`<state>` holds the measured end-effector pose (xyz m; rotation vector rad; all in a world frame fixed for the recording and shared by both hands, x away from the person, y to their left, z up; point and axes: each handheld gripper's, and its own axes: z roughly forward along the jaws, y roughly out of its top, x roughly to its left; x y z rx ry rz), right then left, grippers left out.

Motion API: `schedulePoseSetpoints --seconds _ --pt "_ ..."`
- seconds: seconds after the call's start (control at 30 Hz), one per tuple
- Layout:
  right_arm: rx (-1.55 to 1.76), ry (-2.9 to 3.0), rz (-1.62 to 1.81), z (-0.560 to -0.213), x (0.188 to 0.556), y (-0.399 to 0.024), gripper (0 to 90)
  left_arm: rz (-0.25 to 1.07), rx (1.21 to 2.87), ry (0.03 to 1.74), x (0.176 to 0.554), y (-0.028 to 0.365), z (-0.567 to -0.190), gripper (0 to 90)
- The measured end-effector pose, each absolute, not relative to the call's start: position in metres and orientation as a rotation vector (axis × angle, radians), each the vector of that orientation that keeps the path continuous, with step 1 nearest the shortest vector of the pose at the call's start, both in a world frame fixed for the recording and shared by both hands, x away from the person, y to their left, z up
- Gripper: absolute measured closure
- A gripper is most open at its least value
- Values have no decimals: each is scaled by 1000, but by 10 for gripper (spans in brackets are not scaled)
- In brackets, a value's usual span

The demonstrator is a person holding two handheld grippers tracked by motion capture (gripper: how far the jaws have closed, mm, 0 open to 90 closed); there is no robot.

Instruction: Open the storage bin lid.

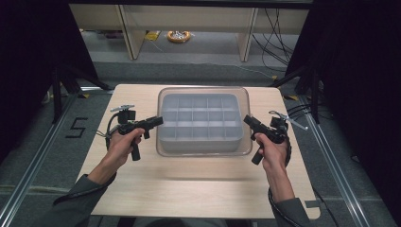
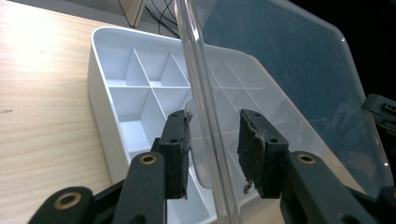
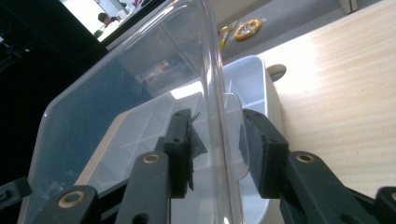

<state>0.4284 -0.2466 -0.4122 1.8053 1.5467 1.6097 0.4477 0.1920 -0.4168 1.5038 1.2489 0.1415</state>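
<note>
A clear lid (image 1: 203,120) lies over the white divided tray (image 1: 201,124) at mid-table (image 1: 142,189), long axis left to right. Each short edge runs between parted jaws: left gripper (image 1: 158,121) and right gripper (image 1: 247,120) straddle opposite ends, equally near, neither yet clamped.

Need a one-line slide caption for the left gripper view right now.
Left gripper, jaws open, straddles the edge of a clear lid above a white divided tray on the wooden table.
</note>
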Motion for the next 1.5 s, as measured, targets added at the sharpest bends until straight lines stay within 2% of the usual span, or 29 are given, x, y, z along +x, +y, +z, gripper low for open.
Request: schedulePoseSetpoints --seconds 1.5 --pt "1809 1623 1656 -455 356 -244 639 122 1608 1196 374 204 -449 631"
